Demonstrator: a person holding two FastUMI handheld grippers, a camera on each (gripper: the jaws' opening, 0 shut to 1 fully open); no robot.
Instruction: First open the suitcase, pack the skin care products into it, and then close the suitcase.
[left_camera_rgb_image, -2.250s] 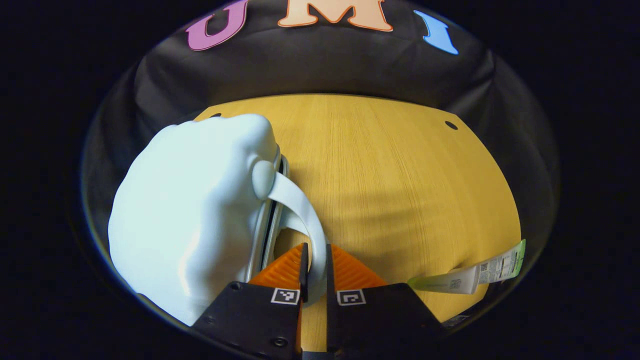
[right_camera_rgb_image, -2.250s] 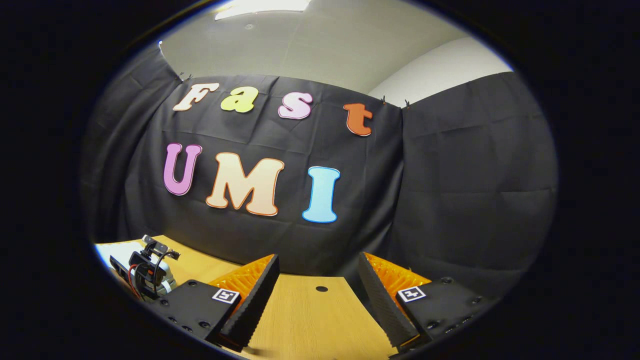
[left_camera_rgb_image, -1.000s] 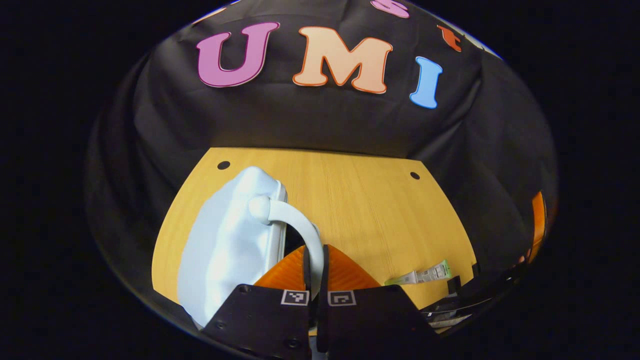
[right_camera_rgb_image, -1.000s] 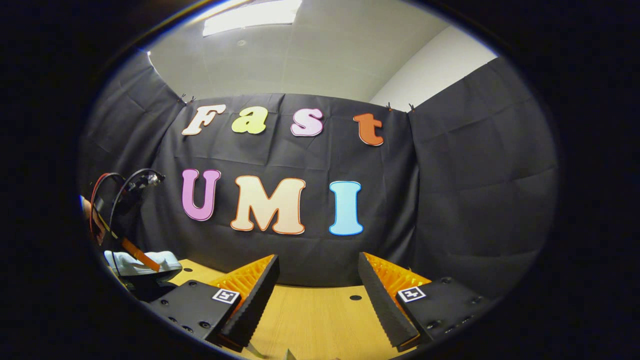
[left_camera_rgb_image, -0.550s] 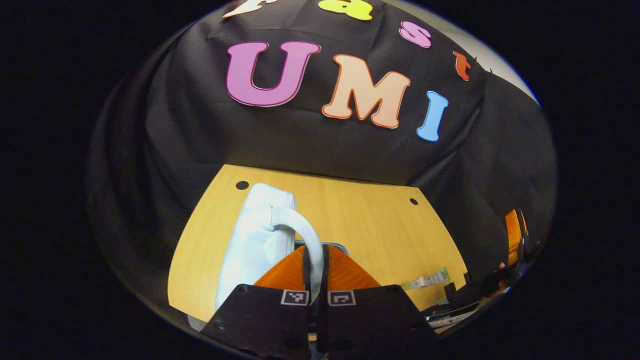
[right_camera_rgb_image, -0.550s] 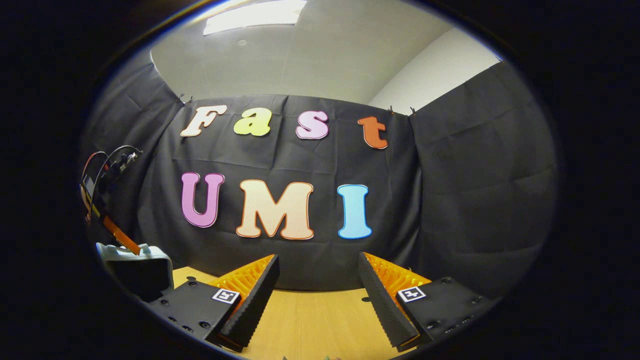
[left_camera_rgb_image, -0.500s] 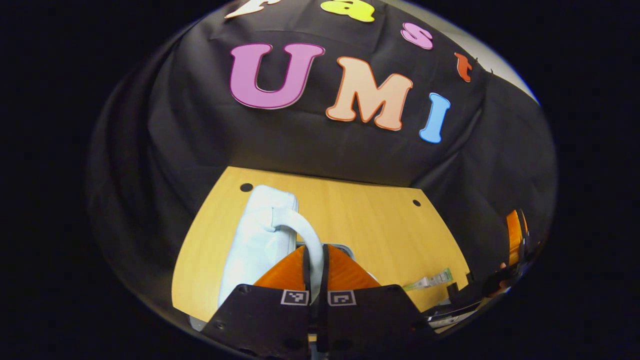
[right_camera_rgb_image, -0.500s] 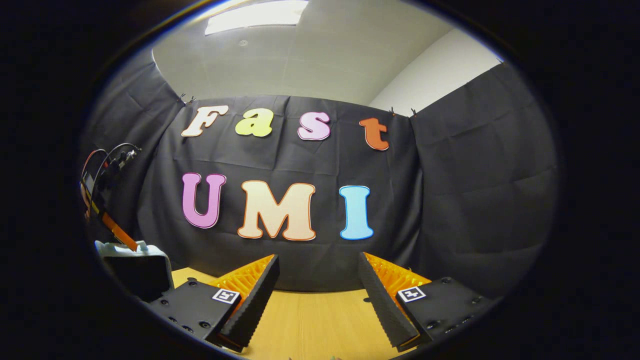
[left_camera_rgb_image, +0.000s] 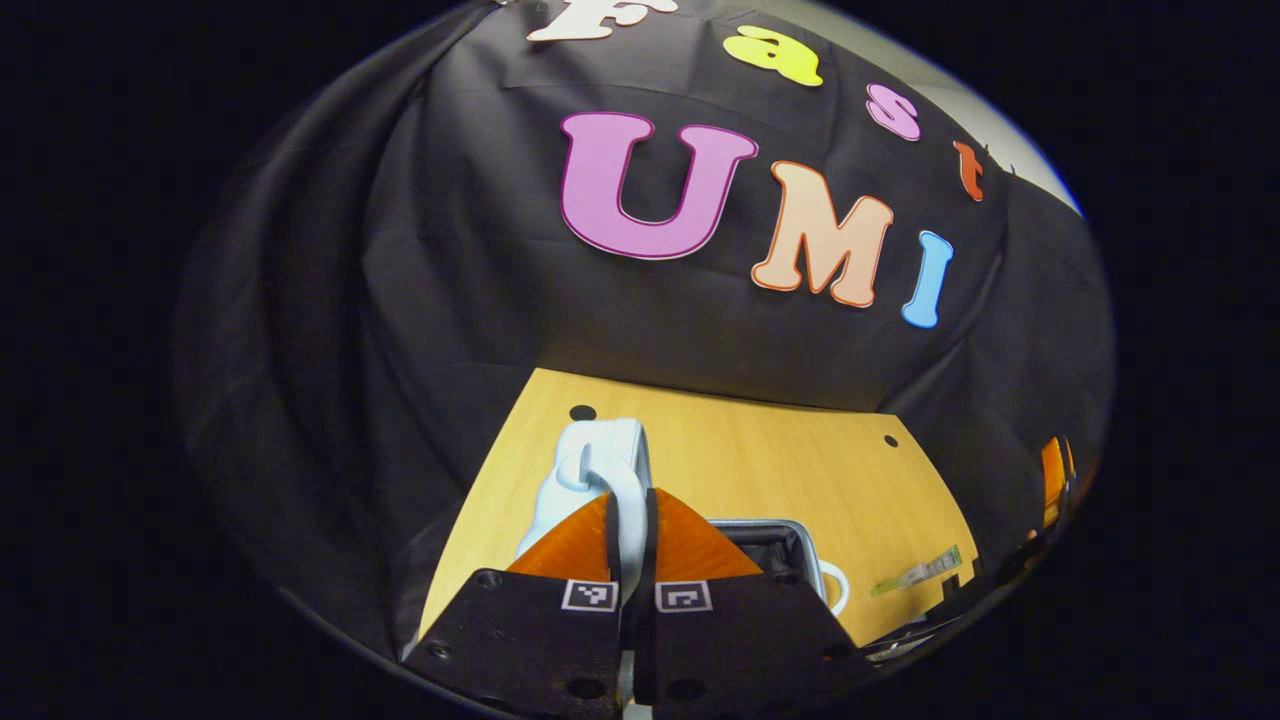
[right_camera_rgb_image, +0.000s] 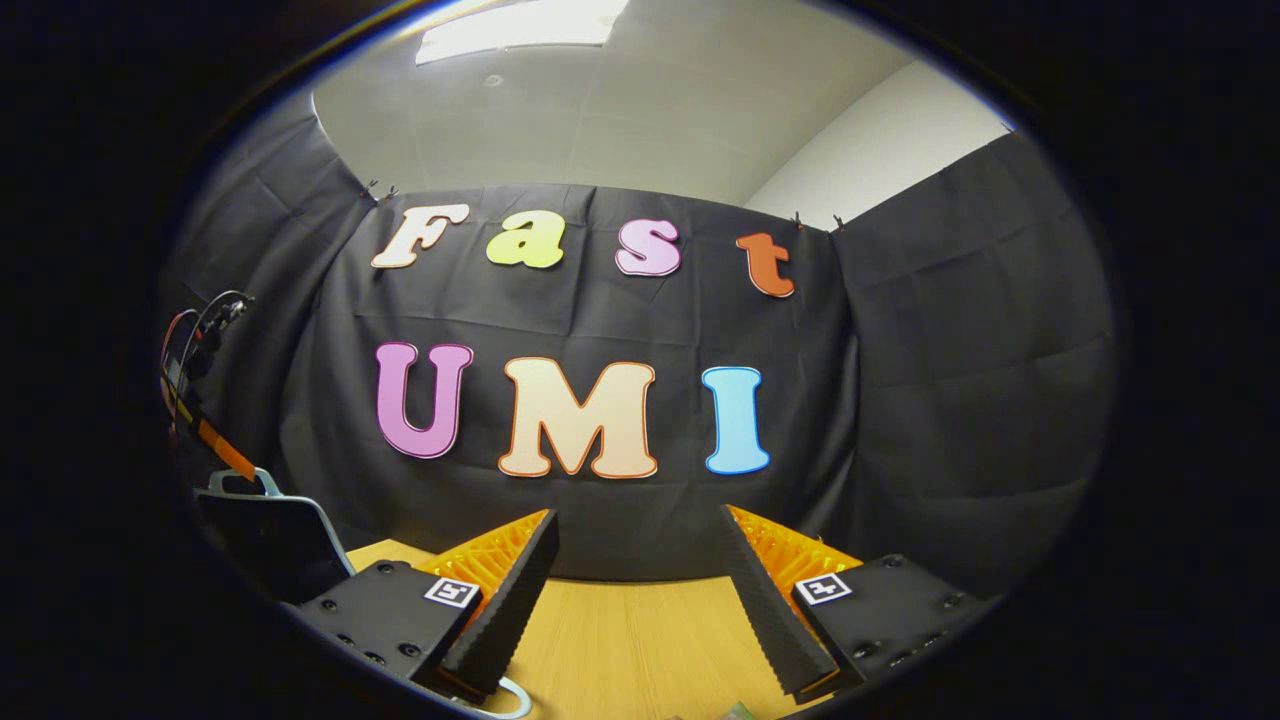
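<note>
Raised since a moment ago, the suitcase lid (left_camera_rgb_image: 600, 470) stands upright on the bench (left_camera_rgb_image: 760, 470), its handle (left_camera_rgb_image: 625, 500) clenched in the left claw (left_camera_rgb_image: 629, 540). Right claw (right_camera_rgb_image: 633, 585) waits, spread and empty. A skin care tube (left_camera_rgb_image: 915, 574) lies beside the open case, unpacked.

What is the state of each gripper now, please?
Left gripper: closed on the suitcase lid's handle, lid raised.
Right gripper: open, holding nothing, above the table.
</note>
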